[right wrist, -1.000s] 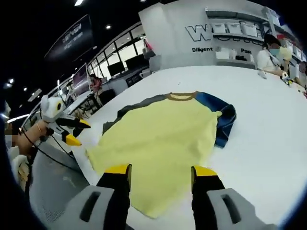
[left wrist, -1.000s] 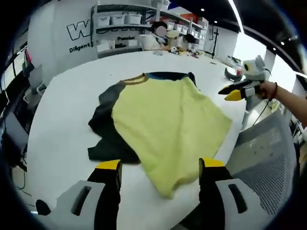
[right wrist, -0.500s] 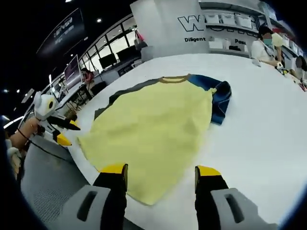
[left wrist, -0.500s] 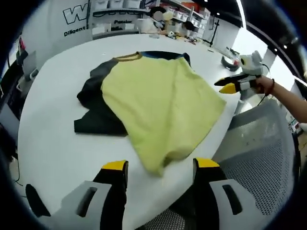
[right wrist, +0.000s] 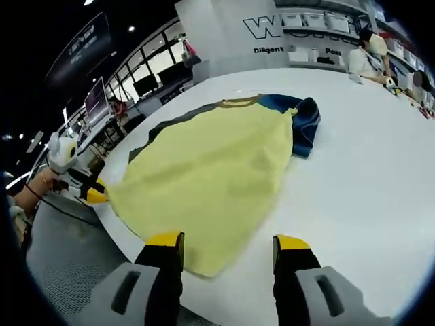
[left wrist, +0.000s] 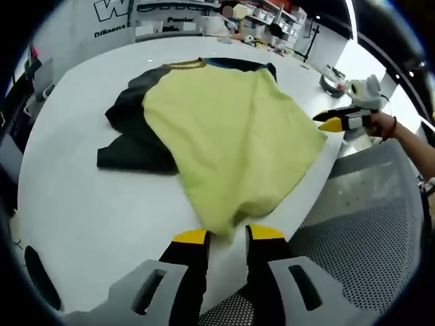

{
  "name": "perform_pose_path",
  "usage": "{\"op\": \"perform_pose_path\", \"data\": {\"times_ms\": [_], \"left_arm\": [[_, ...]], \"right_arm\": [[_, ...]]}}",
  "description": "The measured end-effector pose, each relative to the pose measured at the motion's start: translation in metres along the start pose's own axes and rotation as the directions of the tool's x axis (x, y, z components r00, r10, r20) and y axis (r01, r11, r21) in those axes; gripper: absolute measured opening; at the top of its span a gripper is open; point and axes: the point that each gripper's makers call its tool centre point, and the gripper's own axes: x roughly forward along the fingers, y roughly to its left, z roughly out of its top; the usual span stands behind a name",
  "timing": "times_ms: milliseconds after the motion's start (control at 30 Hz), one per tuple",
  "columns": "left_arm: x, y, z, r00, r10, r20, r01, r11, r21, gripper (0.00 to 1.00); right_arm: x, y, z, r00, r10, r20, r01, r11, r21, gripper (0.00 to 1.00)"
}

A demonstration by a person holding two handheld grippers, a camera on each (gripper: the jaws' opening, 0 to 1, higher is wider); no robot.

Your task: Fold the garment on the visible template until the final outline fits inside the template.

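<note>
Left gripper view: left tool (left wrist: 228, 236) has its yellow-tipped jaws narrowed to a small gap, just at the near hem corner of the garment (left wrist: 231, 132). Cannot tell if cloth is pinched between them; the corner sits right at the gap. The garment is a yellow shirt with dark sleeves, lying spread on the white tabletop (left wrist: 88, 204), collar (left wrist: 185, 64) at the far end. Dark left sleeve (left wrist: 132, 139) is bunched and folded out to the side; a bit of blue sleeve shows by the collar on the other side. The hem edge on the right side reaches the tabletop edge. Right tool (left wrist: 338, 123) is held by a hand (left wrist: 382, 125) just beside that hem corner, past the tabletop edge; its jaw state can't be read here. A grey mesh chair (left wrist: 367, 224) sits below the tabletop edge.

Right gripper view: right tool (right wrist: 227, 240) has jaws spread wide, released, holding nothing, above the near hem of the garment (right wrist: 211, 170). Blue sleeve (right wrist: 302, 125) is crumpled at the far right by the collar. Left tool (right wrist: 92, 193) appears at the left hem corner, held by a hand (right wrist: 41, 183). Shelves with bins and a wall with lettering stand beyond the tabletop (right wrist: 353, 176). A seated person (right wrist: 367, 58) is at the far side.
</note>
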Motion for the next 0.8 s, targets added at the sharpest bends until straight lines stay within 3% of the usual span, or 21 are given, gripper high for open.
{"op": "perform_pose_path", "data": {"times_ms": [267,433,500,667,800], "left_arm": [[-0.007,0.002,-0.002,1.000,-0.011,0.006,0.011,0.999,-0.035,0.06],[-0.023,-0.010,0.005,0.993,-0.118,0.030,0.119,0.992,-0.034,0.05],[-0.025,-0.008,0.005,0.993,-0.116,0.024,0.117,0.993,-0.033,0.05],[-0.023,-0.006,-0.007,0.990,-0.129,-0.057,0.128,0.991,-0.024,0.05],[-0.020,-0.001,-0.016,0.992,-0.081,-0.101,0.087,0.995,0.050,0.05]], "right_arm": [[0.002,0.005,-0.004,1.000,0.011,-0.012,-0.011,1.000,0.002,0.46],[0.001,0.003,-0.003,1.000,0.007,-0.011,-0.007,1.000,-0.002,0.45],[0.001,0.002,-0.004,1.000,0.007,-0.017,-0.006,1.000,0.007,0.43],[0.002,0.005,-0.007,1.000,0.014,-0.022,-0.013,1.000,0.017,0.37],[0.002,0.005,-0.007,1.000,0.008,-0.029,-0.007,1.000,0.016,0.33]]}}
